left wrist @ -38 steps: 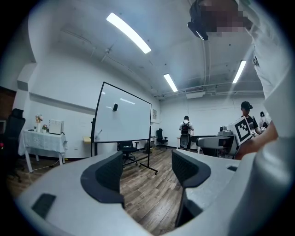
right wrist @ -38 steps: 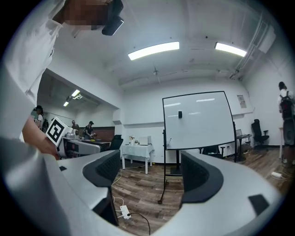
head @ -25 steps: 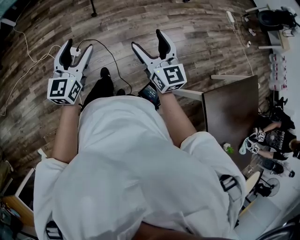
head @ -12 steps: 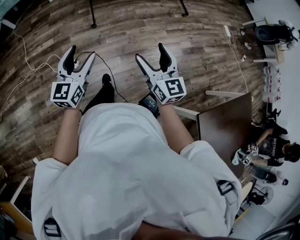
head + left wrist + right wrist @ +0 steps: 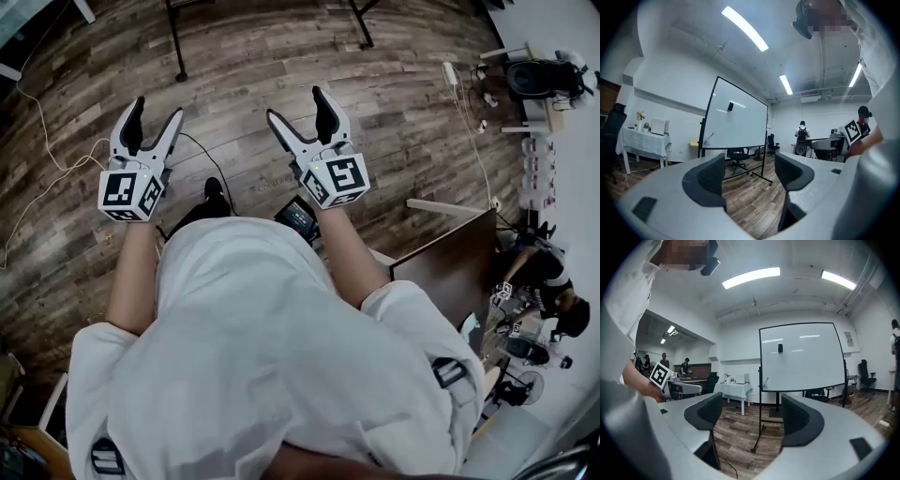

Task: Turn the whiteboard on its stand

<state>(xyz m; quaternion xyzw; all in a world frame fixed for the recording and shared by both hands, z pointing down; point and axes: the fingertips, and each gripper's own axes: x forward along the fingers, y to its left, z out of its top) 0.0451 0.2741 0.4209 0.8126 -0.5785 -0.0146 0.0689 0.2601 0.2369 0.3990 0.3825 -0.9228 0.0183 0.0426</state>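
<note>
Well ahead of the left gripper (image 5: 156, 112) and right gripper (image 5: 298, 105) stands the whiteboard (image 5: 802, 357) on its stand (image 5: 760, 414). Both gape wide, holding nothing

The whiteboard (image 5: 801, 357) has a glossy white face; the floor (image 5: 740, 437) under it is matt grained wood. The left hand-held gripper (image 5: 156, 111) and right hand-held gripper (image 5: 296, 105) are smooth pale plastic.

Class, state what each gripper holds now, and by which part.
Nothing. Left gripper and right gripper are both open and empty; the whiteboard stands ahead, untouched.
</note>
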